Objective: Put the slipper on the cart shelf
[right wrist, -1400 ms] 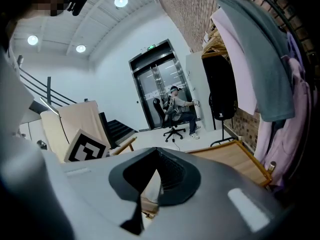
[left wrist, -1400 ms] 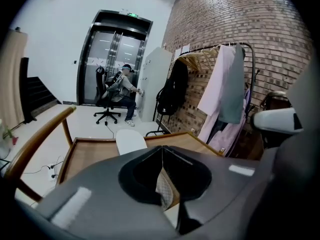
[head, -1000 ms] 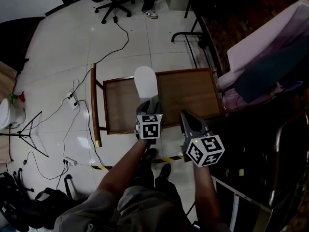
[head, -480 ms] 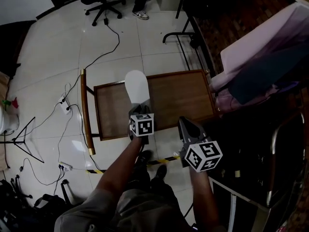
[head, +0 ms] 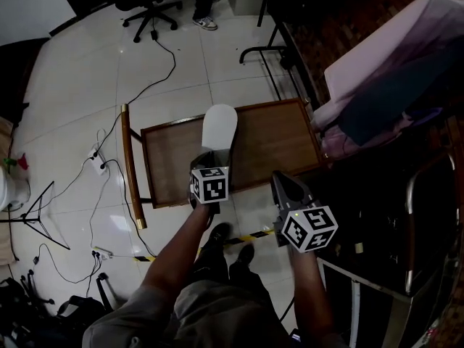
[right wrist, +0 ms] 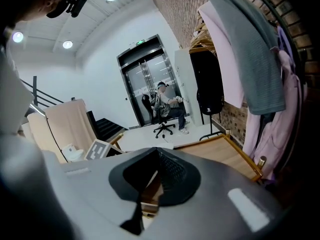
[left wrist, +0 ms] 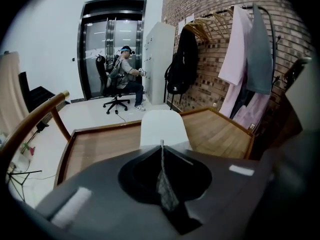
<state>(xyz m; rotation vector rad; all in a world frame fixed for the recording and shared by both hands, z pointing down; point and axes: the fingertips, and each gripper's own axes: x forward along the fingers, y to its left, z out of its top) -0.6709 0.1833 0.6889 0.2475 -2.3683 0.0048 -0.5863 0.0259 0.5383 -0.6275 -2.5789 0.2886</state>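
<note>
A white slipper [head: 219, 125] lies lengthwise on the wooden cart shelf [head: 268, 140], toe pointing away and just past the far rim. My left gripper [head: 210, 155] is at its heel. The jaws have just been closing and now stand together on the heel's edge. In the left gripper view the slipper [left wrist: 162, 126] runs out from the left gripper [left wrist: 161, 143] over the shelf [left wrist: 95, 146]. My right gripper [head: 277, 176] hovers at the shelf's near right edge, jaws together and empty. The right gripper view shows the right gripper [right wrist: 155, 151] with the shelf [right wrist: 220, 151] beyond.
The cart's wooden handle [head: 129, 165] runs along its left side. Cables [head: 109, 151] and a tripod [head: 36, 209] lie on the tiled floor to the left. Garments [head: 384, 85] hang on a rack at right. An office chair [head: 148, 9] stands far back.
The left gripper's jaws have gone from wide open around the heel to closed. The slipper's toe has swung to the right on the shelf. The right gripper has barely shifted.
</note>
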